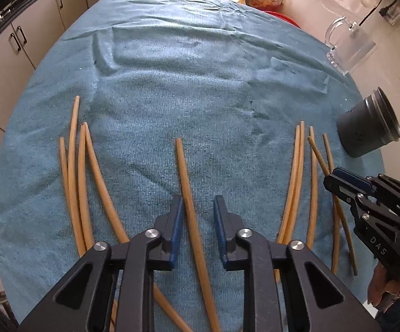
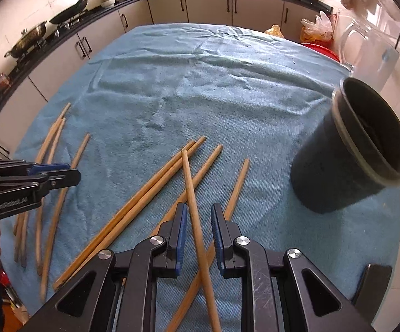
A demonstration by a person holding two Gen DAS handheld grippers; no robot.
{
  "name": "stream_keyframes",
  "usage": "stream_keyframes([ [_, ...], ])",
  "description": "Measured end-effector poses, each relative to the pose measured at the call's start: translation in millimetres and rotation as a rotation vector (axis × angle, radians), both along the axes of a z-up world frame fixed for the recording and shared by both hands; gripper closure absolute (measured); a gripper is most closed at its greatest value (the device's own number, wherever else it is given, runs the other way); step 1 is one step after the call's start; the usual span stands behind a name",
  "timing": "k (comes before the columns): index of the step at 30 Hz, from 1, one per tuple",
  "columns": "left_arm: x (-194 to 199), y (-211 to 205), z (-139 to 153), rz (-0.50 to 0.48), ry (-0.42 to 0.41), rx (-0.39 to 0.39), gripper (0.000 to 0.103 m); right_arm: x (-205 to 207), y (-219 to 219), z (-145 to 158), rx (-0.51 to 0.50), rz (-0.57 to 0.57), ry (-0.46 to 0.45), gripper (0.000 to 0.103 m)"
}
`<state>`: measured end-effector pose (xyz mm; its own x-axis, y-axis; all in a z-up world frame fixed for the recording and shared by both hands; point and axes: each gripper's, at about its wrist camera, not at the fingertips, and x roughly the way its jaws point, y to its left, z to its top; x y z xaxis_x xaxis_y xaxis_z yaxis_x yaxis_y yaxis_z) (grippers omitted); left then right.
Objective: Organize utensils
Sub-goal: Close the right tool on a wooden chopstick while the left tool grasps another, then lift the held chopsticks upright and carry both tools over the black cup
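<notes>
Several wooden chopsticks lie on a blue towel (image 1: 172,83). One chopstick (image 1: 184,171) runs between the jaws of my left gripper (image 1: 198,202). It lies against the left pad, and a gap shows at the right pad. My right gripper (image 2: 198,209) stands over a chopstick (image 2: 188,177) that lies across others; its pads stand apart from the stick on both sides. More chopsticks lie in a left bunch (image 1: 74,166) and a right bunch (image 1: 297,171). A dark cylindrical holder (image 2: 338,166) stands at the right, and nothing shows inside it.
A clear glass mug (image 1: 349,47) and a glass jug (image 2: 366,47) stand beyond the holder at the table's right edge. Kitchen cabinets (image 2: 208,8) and a counter with pans (image 2: 31,37) ring the table. A hand (image 1: 380,290) holds the right gripper's handle.
</notes>
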<state>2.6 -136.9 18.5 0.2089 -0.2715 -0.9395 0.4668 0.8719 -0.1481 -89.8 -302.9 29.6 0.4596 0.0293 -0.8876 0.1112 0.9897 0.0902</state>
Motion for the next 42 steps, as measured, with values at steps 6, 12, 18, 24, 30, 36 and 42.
stream_keyframes([
  [6,-5,-4,1,-0.003,-0.044,-0.014,0.097,8,6,-7,-0.025,0.031,0.030,0.095],
  [12,-13,4,30,-0.014,-0.100,-0.116,0.097,-9,5,16,-0.023,0.007,-0.058,0.096],
  [18,-37,22,75,-0.018,-0.223,-0.205,0.097,-45,3,59,0.011,-0.032,-0.211,0.096],
  [24,-68,40,118,-0.010,-0.373,-0.276,0.097,-89,4,97,0.050,-0.072,-0.381,0.096],
  [30,-83,52,138,-0.014,-0.433,-0.312,0.097,-116,15,116,0.012,-0.111,-0.491,0.096],
  [36,-88,55,150,-0.017,-0.461,-0.323,0.097,-129,14,129,0.002,-0.136,-0.559,0.096],
  [42,-90,46,162,-0.035,-0.475,-0.332,0.097,-134,6,135,0.015,-0.159,-0.579,0.096],
])
